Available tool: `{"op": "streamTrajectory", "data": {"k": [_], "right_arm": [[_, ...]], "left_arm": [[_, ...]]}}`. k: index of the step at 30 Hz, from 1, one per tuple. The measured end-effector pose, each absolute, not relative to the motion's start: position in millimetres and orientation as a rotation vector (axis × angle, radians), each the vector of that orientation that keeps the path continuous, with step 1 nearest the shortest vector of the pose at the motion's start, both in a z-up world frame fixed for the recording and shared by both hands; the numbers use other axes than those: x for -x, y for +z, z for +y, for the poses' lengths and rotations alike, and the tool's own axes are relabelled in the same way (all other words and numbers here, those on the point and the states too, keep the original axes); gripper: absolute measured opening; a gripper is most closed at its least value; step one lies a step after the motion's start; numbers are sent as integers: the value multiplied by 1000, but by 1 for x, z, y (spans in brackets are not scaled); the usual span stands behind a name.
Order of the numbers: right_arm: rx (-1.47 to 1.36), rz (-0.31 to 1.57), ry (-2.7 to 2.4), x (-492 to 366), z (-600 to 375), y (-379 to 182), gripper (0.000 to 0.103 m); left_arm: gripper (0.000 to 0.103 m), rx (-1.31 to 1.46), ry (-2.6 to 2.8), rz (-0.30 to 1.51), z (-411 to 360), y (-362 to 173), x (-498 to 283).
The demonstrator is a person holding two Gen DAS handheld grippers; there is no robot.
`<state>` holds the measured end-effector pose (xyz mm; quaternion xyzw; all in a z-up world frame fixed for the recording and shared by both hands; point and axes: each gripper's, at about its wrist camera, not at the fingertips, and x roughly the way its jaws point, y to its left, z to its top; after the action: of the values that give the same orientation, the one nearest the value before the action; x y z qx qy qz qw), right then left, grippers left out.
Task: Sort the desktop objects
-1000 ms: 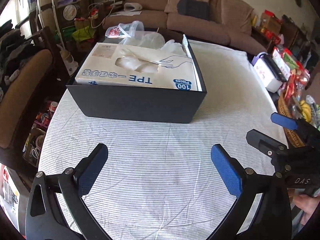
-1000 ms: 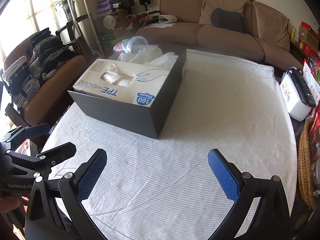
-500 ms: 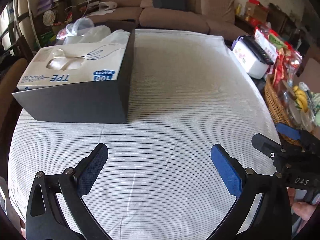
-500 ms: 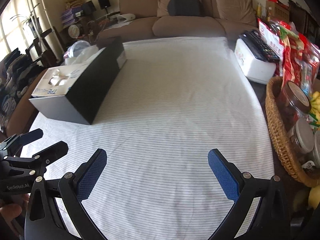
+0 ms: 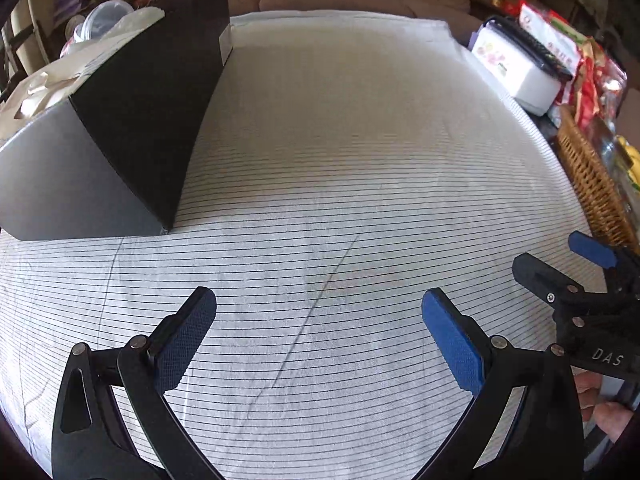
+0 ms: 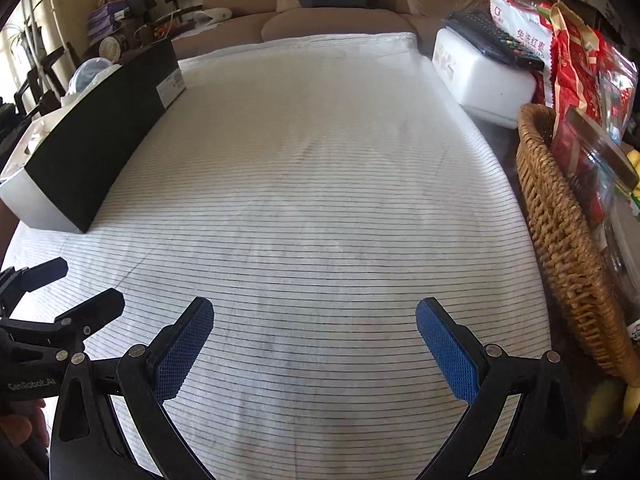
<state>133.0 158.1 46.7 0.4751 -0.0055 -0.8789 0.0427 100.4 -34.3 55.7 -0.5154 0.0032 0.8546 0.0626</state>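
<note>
Hovering over the striped tablecloth, the left gripper and right gripper gape wide, holding nothing; black box sits ahead-left of both.

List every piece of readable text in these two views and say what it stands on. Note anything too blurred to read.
"DAS": on the right gripper, seen from the left wrist.
"GenRobot.AI": on the left gripper, seen from the right wrist.
"免洗红枣": on the white snack bag.
White label on the black box: too small to read.
</note>
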Motion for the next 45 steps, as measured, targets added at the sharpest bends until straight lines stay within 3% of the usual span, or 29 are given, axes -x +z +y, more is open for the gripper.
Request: {"op": "streamTrajectory", "data": {"k": [8, 15, 45], "right_arm": [[-1507, -43, -2700, -125, 170, 26, 103], [-1479, -13, -2737, -119, 168, 22, 103], [-1406, 33, -2793, -119, 164, 18, 103]], "left_arm": [[103, 1569, 2606, -47, -44, 39, -90], [103, 1504, 2685, 33, -42, 33, -96], [103, 1449, 2739, 15, -42, 32, -99]]}}
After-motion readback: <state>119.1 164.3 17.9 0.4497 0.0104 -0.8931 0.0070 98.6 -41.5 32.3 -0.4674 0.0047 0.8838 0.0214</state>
